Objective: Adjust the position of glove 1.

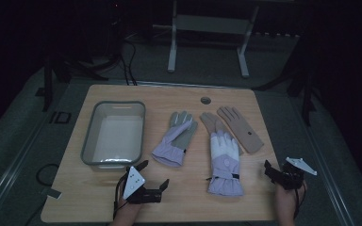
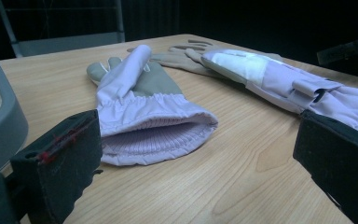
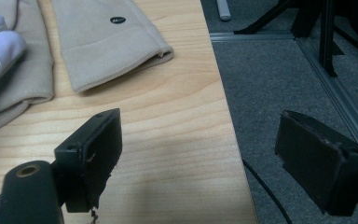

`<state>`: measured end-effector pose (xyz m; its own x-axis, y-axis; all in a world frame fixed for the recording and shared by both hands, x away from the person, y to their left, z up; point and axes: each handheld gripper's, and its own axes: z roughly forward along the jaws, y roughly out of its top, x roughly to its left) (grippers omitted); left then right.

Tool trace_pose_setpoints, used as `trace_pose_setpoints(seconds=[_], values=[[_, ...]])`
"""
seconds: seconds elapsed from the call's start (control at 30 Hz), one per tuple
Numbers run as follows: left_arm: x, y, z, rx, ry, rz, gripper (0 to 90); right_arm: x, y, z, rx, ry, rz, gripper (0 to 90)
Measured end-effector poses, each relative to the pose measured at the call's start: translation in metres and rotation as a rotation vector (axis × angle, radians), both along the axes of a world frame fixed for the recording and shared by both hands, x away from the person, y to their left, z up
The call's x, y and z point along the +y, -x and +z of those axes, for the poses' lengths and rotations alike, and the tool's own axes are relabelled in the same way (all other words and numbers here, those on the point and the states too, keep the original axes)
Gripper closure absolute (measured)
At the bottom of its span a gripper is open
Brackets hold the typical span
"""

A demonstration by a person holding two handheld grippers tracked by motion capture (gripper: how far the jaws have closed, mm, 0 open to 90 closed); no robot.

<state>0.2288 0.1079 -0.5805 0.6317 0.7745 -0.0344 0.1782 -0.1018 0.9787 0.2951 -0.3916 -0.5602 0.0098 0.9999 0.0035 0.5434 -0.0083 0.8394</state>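
A pale wood tabletop point(image 1: 122, 197) carries everything here. Near its left side stands a grey tub point(image 1: 94, 136) with a pale inside. To the tub's right lies a short lilac glove point(image 1: 174, 139) with a grey palm, cuff toward the near edge. Further right lies a long lilac and white glove point(image 1: 224, 162), resting partly over one of two tan gloves point(image 1: 240, 128); the other tan glove lies just beside it. Near the far edge sits a small round fitting point(image 1: 205, 100), perhaps a cable hole

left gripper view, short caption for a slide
Open left gripper faces the cuff of a lilac glove on the wooden table, with a longer lilac glove beyond.
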Motion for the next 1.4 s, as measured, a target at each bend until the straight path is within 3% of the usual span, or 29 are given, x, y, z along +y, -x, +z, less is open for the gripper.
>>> trace_pose_setpoints(seconds=[0.2, 0.43, 0.47, 0.53, 0.6, 0.63, 0.67, 0.77, 1.0, 1.1, 1.23, 1.33, 1.4], values=[[0.000, -0.001, 0.000, 0.003, -0.001, -0.008, 1.6, 0.000, -0.004, -0.001, 0.058, -0.007, 0.024, 14.3], [0.000, -0.001, 0.000, 0.003, -0.004, -0.014, 1.6, -0.001, -0.005, 0.011, 0.051, -0.003, 0.026, 14.1], [0.000, -0.001, 0.000, 0.003, -0.003, -0.014, 1.6, 0.000, -0.006, 0.019, 0.039, 0.007, 0.043, 13.9], [0.000, -0.001, 0.000, 0.006, -0.001, -0.014, 1.6, 0.002, -0.007, 0.028, 0.048, -0.017, 0.072, 14.7], [0.000, -0.002, 0.000, 0.009, 0.001, -0.016, 1.6, 0.006, -0.010, 0.036, 0.074, -0.037, 0.141, 15.5], [0.000, -0.002, 0.000, 0.011, 0.003, -0.017, 1.6, 0.010, -0.011, 0.040, 0.086, -0.003, 0.147, 15.5], [0.000, -0.002, 0.000, 0.012, 0.003, -0.017, 1.6, 0.013, -0.011, 0.043, 0.080, 0.025, 0.150, 15.5], [0.001, -0.002, 0.000, 0.013, 0.005, -0.017, 1.6, 0.019, -0.014, 0.052, 0.061, 0.042, 0.181, 15.8], [0.000, -0.002, 0.000, 0.011, 0.003, -0.023, 1.6, 0.030, -0.019, 0.075, 0.019, 0.046, 0.229, 16.7], [0.001, -0.002, 0.000, 0.013, 0.004, -0.024, 1.6, 0.036, -0.022, 0.085, 0.011, 0.072, 0.249, 16.7], [0.001, -0.002, 0.000, 0.012, 0.002, -0.027, 1.6, 0.044, -0.027, 0.096, 0.016, 0.040, 0.313, 16.0], [0.000, -0.002, 0.000, 0.015, 0.005, -0.028, 1.6, 0.051, -0.030, 0.101, 0.014, 0.063, 0.339, 15.6], [0.000, -0.002, 0.000, 0.016, 0.005, -0.028, 1.6, 0.063, -0.034, 0.107, 0.012, 0.066, 0.397, 14.4]])
